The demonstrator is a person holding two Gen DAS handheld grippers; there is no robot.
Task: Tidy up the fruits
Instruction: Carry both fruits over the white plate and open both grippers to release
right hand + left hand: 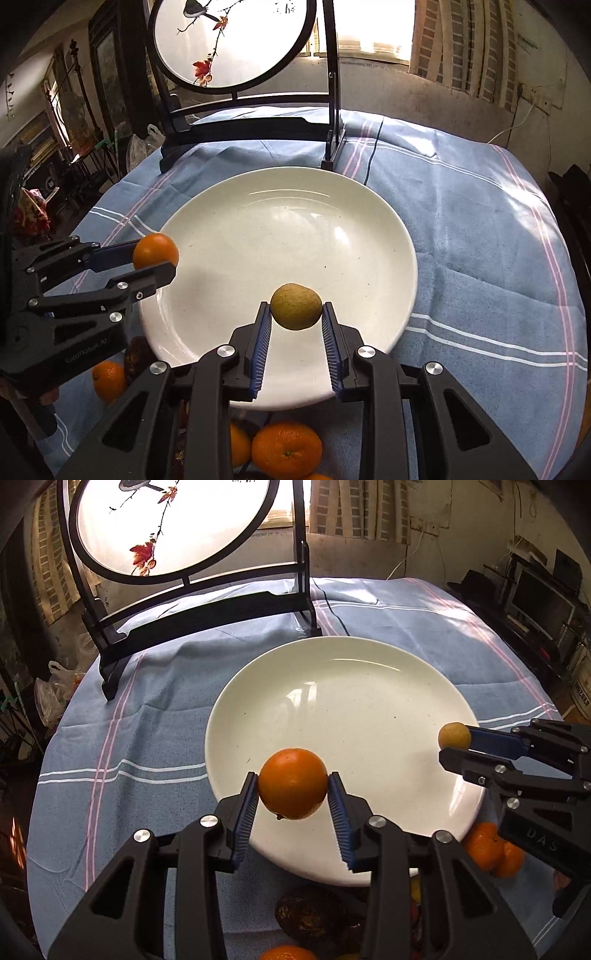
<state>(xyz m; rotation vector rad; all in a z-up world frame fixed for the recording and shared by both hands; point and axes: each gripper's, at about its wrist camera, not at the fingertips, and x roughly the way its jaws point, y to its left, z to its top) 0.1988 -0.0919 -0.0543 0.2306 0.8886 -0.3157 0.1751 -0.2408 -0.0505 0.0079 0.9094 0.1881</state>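
Note:
My left gripper [293, 790] is shut on an orange [293, 783], held above the near rim of a large white plate [369, 686]. From the right wrist view the same orange [155, 251] hangs over the plate's left rim. My right gripper [296, 314] is shut on a small yellow-brown fruit [296, 305] above the near part of the plate [280, 221]. That fruit [454, 734] shows over the plate's right rim in the left wrist view. Nothing lies on the plate.
Loose mandarins [286, 448] [484, 845] and a dark wrinkled fruit [314, 915] lie on the blue striped cloth [480, 240] in front of the plate. A round painted screen on a black stand [207, 605] stands behind the plate.

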